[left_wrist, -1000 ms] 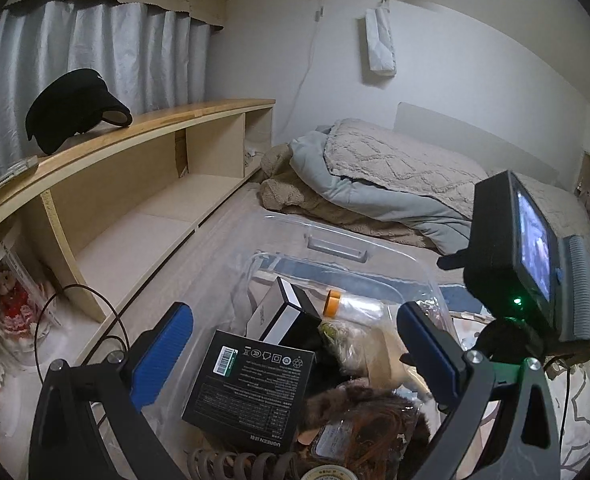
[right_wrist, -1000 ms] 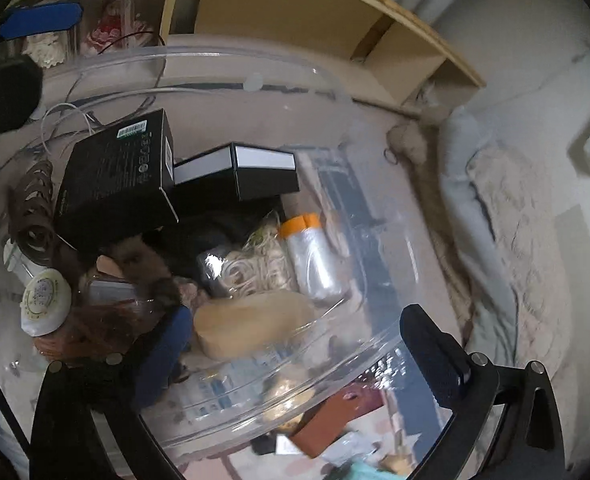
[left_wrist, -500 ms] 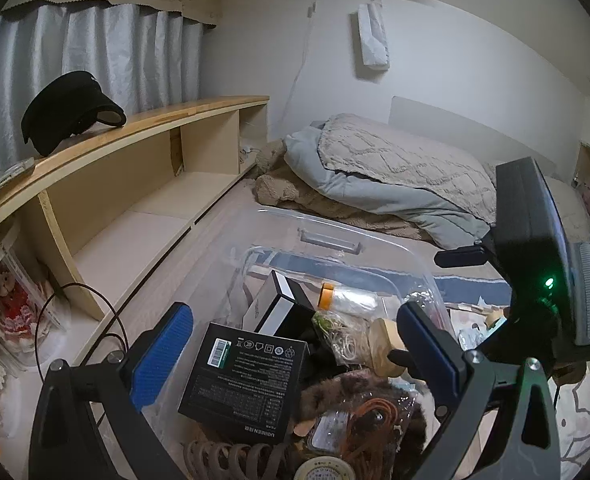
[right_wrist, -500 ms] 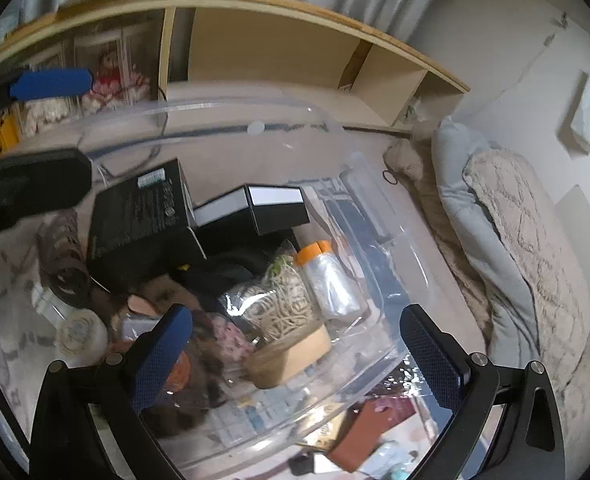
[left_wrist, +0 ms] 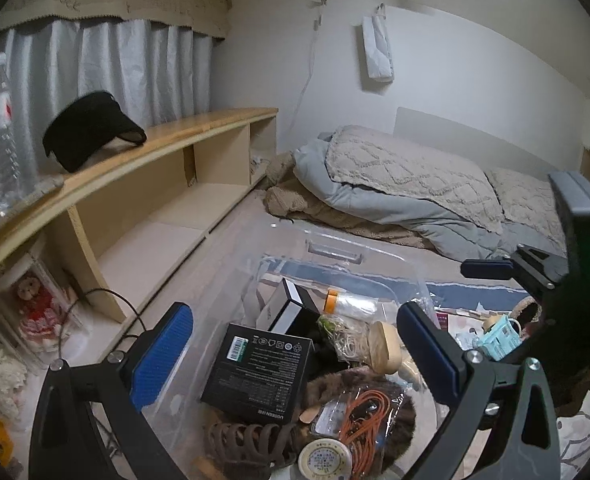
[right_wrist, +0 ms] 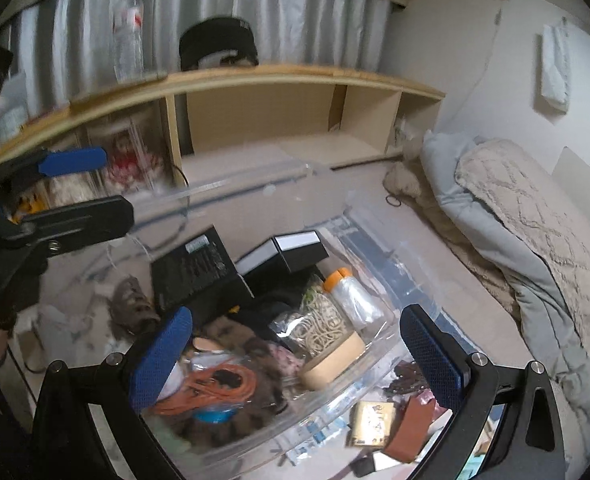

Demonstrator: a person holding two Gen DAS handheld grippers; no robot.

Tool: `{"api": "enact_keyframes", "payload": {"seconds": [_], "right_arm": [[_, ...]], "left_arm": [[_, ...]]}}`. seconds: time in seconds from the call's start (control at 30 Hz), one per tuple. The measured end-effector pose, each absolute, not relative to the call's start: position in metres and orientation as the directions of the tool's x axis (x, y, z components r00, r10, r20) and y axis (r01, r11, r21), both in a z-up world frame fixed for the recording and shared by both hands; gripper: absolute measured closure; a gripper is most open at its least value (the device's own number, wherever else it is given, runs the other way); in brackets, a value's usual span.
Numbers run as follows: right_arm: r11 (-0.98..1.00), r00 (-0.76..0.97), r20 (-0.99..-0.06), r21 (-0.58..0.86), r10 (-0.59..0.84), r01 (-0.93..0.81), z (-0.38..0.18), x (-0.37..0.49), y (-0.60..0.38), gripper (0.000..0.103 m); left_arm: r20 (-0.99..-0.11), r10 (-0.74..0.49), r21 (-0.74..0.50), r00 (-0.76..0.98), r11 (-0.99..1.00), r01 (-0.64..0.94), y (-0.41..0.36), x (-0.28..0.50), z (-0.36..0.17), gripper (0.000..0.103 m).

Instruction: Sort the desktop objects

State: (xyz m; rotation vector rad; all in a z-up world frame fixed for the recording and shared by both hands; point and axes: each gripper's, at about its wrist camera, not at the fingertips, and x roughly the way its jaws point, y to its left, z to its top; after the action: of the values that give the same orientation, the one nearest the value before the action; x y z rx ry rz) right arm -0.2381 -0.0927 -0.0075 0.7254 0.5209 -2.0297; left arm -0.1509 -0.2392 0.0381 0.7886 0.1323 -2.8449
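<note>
Left wrist view: the left gripper [left_wrist: 295,354] hung with its jaws spread wide and nothing between them, above a clear plastic bin [left_wrist: 335,249] packed with desk clutter. A black box [left_wrist: 257,372] with a green-and-white label lay directly between the blue pads, with a black-and-white box [left_wrist: 295,306] leaning behind it, an orange-capped bottle [left_wrist: 349,303] farther back, and a tan wooden piece [left_wrist: 385,346] close to the right pad. Orange cord [left_wrist: 365,416] in a clear bag and a roll of tape [left_wrist: 325,459] sat nearest the camera. The right gripper's body appeared at the right edge of this view.

The right wrist view showed the right gripper [right_wrist: 295,354] likewise released and empty, hovering over the bin's near rim [right_wrist: 335,396]. The black box [right_wrist: 197,268] sat beyond its left pad and the tan wooden piece [right_wrist: 335,362] lay between the pads, inside the bin wall. Only this view caught loose items outside the bin: a brown wallet-like piece [right_wrist: 413,426] and a tan card [right_wrist: 373,424] on the surface below the rim. Only the left view showed a pale blue packet [left_wrist: 499,336] beyond the bin's right side. A black cap [right_wrist: 217,44] rested on the wooden shelf [right_wrist: 295,78] behind.
</note>
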Motion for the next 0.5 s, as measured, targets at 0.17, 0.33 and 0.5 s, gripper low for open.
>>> {"api": "enact_keyframes", "payload": {"seconds": [0.17,0.33,0.5], "right_arm": [[-0.532,-0.437,-0.616,-0.035,-0.655,0.846,0.017,-0.218,-0.073,0.000],[-0.563,-0.450,-0.579,0.019,-0.680,0.827,0.035,-0.203,-0.053,0.000],[-0.589,-0.473,-0.558,0.034,-0.682,0.808,0.048,-0.183,-0.030,0.000]], "left_arm": [[-0.487,-0.180,-0.008,-0.855,-0.978,0.210,-0.226,-0.132,0.060,0.000],[-0.474,-0.172,0.007,-0.864,-0.982,0.191,-0.207,-0.116,0.074,0.000],[-0.459,-0.183,0.013,-0.870,-0.980,0.199,-0.192,-0.096,0.084,0.000]]}}
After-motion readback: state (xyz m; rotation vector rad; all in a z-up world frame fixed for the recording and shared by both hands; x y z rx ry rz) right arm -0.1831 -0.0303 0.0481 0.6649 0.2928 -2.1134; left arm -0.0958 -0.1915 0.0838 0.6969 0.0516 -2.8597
